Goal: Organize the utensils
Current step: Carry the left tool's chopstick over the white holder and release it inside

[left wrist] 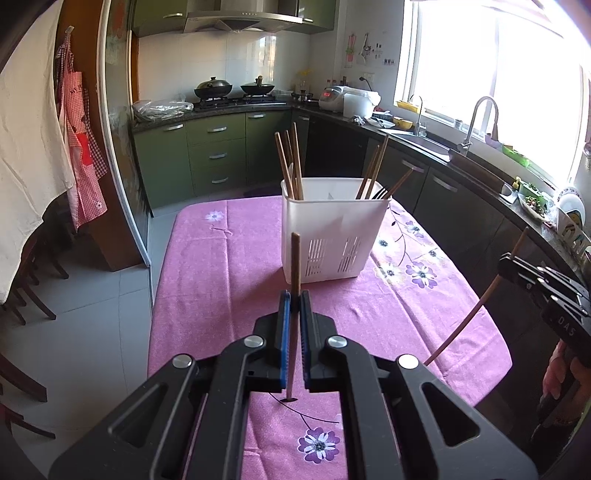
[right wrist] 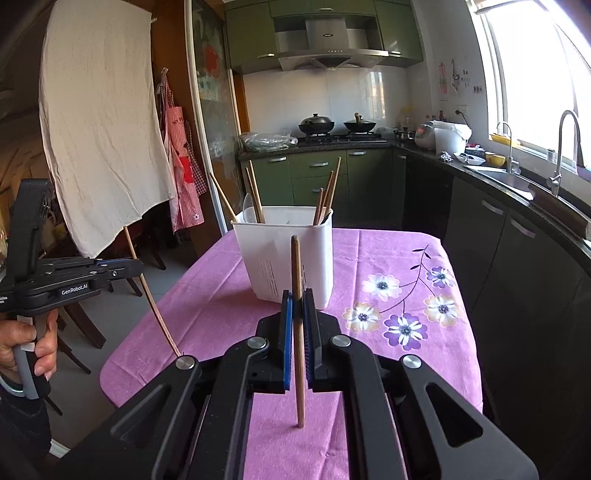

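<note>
We see a table under a pink flowered cloth (left wrist: 229, 266). Behind it, two lidded woks (left wrist: 213, 88) sit on the stove beneath a range hood (left wrist: 236, 16). A rice cooker (left wrist: 334, 96) stands on the counter (near the corner), a faucet (left wrist: 480, 118) by the window, and aprons (left wrist: 79, 147) hang left.

Green cabinets (left wrist: 216, 147) line the tiled kitchen walls. Bright daylight floods through the window (left wrist: 509, 85) above the sink (left wrist: 424, 142). Grey tiles (left wrist: 92, 314) cover the floor.
</note>
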Demonstrator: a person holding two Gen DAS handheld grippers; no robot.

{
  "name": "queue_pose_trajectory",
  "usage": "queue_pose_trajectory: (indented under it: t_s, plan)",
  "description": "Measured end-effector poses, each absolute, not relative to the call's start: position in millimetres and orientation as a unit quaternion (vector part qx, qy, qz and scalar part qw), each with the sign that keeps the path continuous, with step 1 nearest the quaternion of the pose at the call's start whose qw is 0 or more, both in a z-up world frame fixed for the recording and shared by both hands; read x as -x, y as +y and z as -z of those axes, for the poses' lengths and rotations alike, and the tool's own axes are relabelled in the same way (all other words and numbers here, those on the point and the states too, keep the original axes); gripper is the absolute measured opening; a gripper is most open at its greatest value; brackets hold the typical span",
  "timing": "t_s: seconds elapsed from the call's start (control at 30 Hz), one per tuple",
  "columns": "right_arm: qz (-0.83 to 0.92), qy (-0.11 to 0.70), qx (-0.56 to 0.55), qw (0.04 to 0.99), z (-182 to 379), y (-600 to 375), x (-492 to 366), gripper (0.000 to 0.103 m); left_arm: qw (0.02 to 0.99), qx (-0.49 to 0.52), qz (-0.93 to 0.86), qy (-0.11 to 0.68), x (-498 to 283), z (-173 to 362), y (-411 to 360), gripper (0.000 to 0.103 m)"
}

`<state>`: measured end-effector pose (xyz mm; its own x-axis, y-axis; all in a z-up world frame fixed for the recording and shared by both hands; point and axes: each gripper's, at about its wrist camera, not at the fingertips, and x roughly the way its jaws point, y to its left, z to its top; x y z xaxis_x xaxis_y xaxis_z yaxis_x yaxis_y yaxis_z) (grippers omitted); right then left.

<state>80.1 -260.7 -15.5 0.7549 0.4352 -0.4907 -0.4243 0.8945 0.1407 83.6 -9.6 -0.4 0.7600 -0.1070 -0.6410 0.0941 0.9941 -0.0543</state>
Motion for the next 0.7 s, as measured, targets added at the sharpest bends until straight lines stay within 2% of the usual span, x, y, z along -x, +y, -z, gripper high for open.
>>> queue_pose_trajectory:
  t_s: [0.17,0.7]
  plan:
    - [-0.232,0.264,-0.018,0.936,17,-265,-80,0.006,0.941,0.009,0.063,0.332,-87,-18,-11,0.005]
    - [-0.250,0.264,-0.036,0.931,20,-276,-88,0.006,0.961,0.007,0.096,0.261,-166,-137,-35,0.005]
